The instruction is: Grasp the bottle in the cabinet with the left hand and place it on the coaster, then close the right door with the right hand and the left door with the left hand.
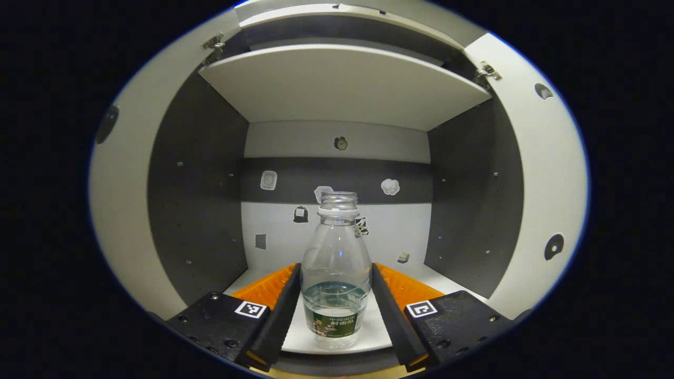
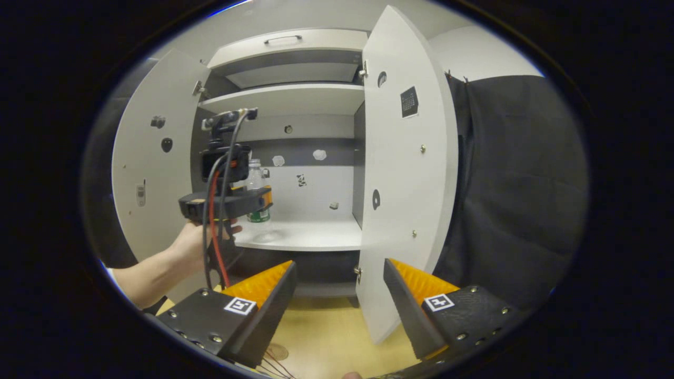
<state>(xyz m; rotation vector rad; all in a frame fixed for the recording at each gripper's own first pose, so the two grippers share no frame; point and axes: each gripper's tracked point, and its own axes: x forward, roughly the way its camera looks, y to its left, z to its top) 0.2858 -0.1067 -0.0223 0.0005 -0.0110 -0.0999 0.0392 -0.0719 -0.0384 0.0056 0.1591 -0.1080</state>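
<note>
A clear, uncapped bottle [image 1: 336,247] with a little water and a green label stands near the front edge of the cabinet's lower shelf [image 1: 298,338]. My left gripper [image 1: 336,269] has a finger pressed against each side of it. In the right gripper view the left gripper [image 2: 247,201], held by a hand [image 2: 192,239], is at the bottle [image 2: 256,181] on the left of the shelf. My right gripper [image 2: 339,289] hovers open over the wooden table, holding nothing, in front of the open right door [image 2: 405,184]. A round coaster [image 2: 276,351] lies on the table by its left finger.
Both cabinet doors stand wide open, the left door [image 2: 152,173] behind the person's forearm. An upper shelf [image 1: 342,84] hangs above the bottle. Small stickers dot the cabinet's back wall [image 1: 337,231]. Black cloth [image 2: 516,184] hangs to the right of the cabinet.
</note>
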